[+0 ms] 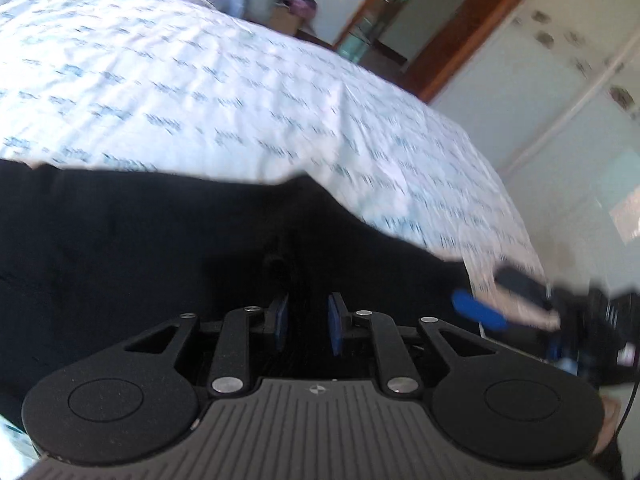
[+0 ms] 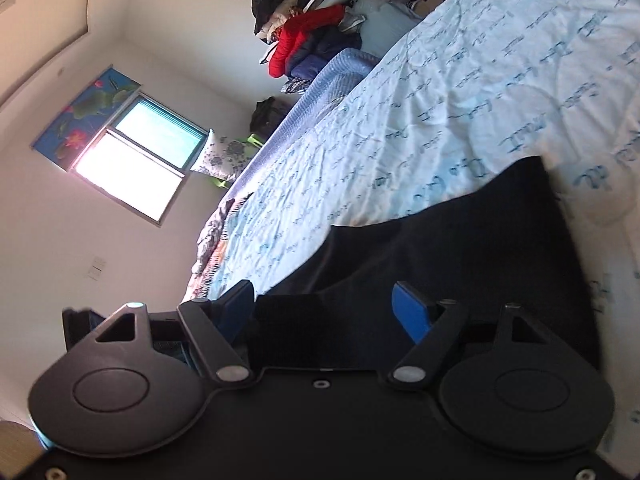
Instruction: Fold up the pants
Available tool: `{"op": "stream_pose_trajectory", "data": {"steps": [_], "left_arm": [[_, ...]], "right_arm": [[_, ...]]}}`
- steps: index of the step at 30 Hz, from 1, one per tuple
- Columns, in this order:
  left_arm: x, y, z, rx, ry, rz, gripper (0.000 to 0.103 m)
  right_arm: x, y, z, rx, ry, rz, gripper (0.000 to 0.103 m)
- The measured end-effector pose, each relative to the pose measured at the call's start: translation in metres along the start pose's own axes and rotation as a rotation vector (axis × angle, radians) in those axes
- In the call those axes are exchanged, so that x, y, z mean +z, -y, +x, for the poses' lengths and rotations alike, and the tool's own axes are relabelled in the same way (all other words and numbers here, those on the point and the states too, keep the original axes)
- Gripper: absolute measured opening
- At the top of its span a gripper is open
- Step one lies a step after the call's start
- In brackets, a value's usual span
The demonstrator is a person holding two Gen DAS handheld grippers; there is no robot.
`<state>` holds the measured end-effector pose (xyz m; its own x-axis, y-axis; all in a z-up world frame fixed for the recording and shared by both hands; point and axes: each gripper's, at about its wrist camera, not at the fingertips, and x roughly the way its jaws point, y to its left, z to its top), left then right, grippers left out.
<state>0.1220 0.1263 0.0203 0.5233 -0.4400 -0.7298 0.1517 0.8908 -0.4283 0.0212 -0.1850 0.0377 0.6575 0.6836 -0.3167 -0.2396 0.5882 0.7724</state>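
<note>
Black pants (image 1: 160, 248) lie on a bed with a white sheet printed in blue (image 1: 200, 80). My left gripper (image 1: 308, 322) is shut on a fold of the pants; black cloth fills the narrow gap between its blue pads. In the right wrist view the pants (image 2: 460, 248) spread ahead of my right gripper (image 2: 324, 310), which is open, with the dark cloth edge lying between its wide-apart blue pads. The right gripper also shows blurred at the right edge of the left wrist view (image 1: 500, 300).
A blue blanket (image 2: 332, 76) lies along the bed's far side. A pile of clothes with a red jacket (image 2: 304, 36) sits beyond it. A window (image 2: 136, 156) is on the wall. A wooden door frame (image 1: 472, 28) and wardrobe doors (image 1: 560, 80) stand past the bed.
</note>
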Motion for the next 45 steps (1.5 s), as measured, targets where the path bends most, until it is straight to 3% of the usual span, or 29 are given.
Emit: {"op": "stream_pose_trajectory", "data": {"steps": [1,2,5,7,11,14,16,19,21,23,24,25,26,27,28,29,30,31,32,35,36,40,41,42,45], "left_arm": [[-0.005,0.002,0.006,0.018,-0.014,0.022,0.025],[-0.011,0.001,0.01,0.058,-0.014,0.046,0.032],[-0.022,-0.011,0.014,0.227,0.031,0.121,0.033],[-0.023,-0.026,0.003,0.232,0.048,0.092,0.032],[-0.014,-0.044,-0.031,0.299,0.116,0.032,0.038],[-0.008,-0.052,-0.055,0.202,0.172,-0.071,0.038],[-0.012,-0.045,-0.06,0.07,0.196,-0.113,0.038],[-0.025,-0.022,-0.041,-0.116,0.157,-0.089,0.041],[-0.038,-0.008,-0.014,-0.126,0.087,-0.038,0.042],[-0.053,-0.01,0.011,-0.037,0.012,-0.033,0.038],[-0.059,-0.014,0.012,-0.044,0.044,-0.019,0.032],[-0.064,-0.019,0.01,-0.05,0.057,-0.012,0.03],[-0.067,-0.022,0.007,-0.051,0.059,-0.021,0.025],[-0.068,-0.024,0.003,-0.048,0.059,-0.027,0.025],[-0.068,-0.024,-0.002,-0.034,0.059,-0.024,0.025],[-0.066,-0.024,-0.007,-0.029,0.055,-0.026,0.025],[-0.064,-0.023,-0.011,-0.039,0.052,-0.037,0.032],[-0.059,-0.022,-0.016,-0.056,0.059,-0.051,0.038],[-0.054,-0.02,-0.019,-0.076,0.078,-0.055,0.05],[-0.035,-0.012,-0.019,-0.078,0.169,-0.039,0.086],[-0.03,-0.01,-0.013,-0.06,0.191,-0.022,0.092],[-0.024,-0.017,0.021,0.034,0.123,-0.007,0.087],[-0.027,-0.019,0.025,0.044,0.137,0.011,0.088],[-0.031,-0.017,0.025,0.068,0.157,0.047,0.089],[-0.034,-0.007,0.019,0.141,0.172,0.099,0.086]], "right_arm": [[0.002,-0.001,0.006,0.009,-0.009,0.005,0.08],[0.003,0.0,0.012,0.008,-0.019,0.01,0.08],[0.005,0.011,0.031,-0.043,-0.067,0.021,0.08],[0.002,0.025,0.041,-0.113,-0.106,0.039,0.079],[0.003,0.027,0.033,-0.092,-0.079,0.05,0.08],[0.003,0.018,0.027,-0.032,-0.044,0.052,0.08],[0.002,0.013,0.027,0.026,-0.035,0.069,0.08],[0.0,0.012,0.039,0.064,-0.051,0.119,0.08],[-0.002,0.013,0.048,0.056,-0.066,0.133,0.08],[-0.002,0.022,0.055,0.023,-0.077,0.149,0.08],[0.0,0.03,0.057,-0.032,-0.068,0.136,0.078],[0.003,0.037,0.057,-0.055,-0.053,0.109,0.061],[0.007,0.043,0.054,-0.083,-0.041,0.112,0.038],[0.011,0.051,0.049,-0.103,-0.029,0.155,0.03],[0.014,0.054,0.044,-0.093,-0.018,0.192,0.03],[0.015,0.051,0.038,-0.091,-0.007,0.204,0.043],[0.015,0.043,0.031,-0.087,0.002,0.192,0.052],[0.012,0.034,0.025,-0.064,0.008,0.175,0.075],[0.007,0.025,0.019,-0.022,0.008,0.164,0.085],[-0.021,0.007,0.01,0.143,-0.064,0.172,0.085],[-0.031,0.005,0.007,0.168,-0.077,0.185,0.085],[-0.069,0.022,0.009,0.137,-0.151,0.257,0.084],[-0.076,0.026,0.007,0.128,-0.154,0.235,0.072],[-0.082,0.026,0.003,0.108,-0.16,0.208,0.066],[-0.081,0.017,-0.001,0.068,-0.21,0.164,0.067]]}}
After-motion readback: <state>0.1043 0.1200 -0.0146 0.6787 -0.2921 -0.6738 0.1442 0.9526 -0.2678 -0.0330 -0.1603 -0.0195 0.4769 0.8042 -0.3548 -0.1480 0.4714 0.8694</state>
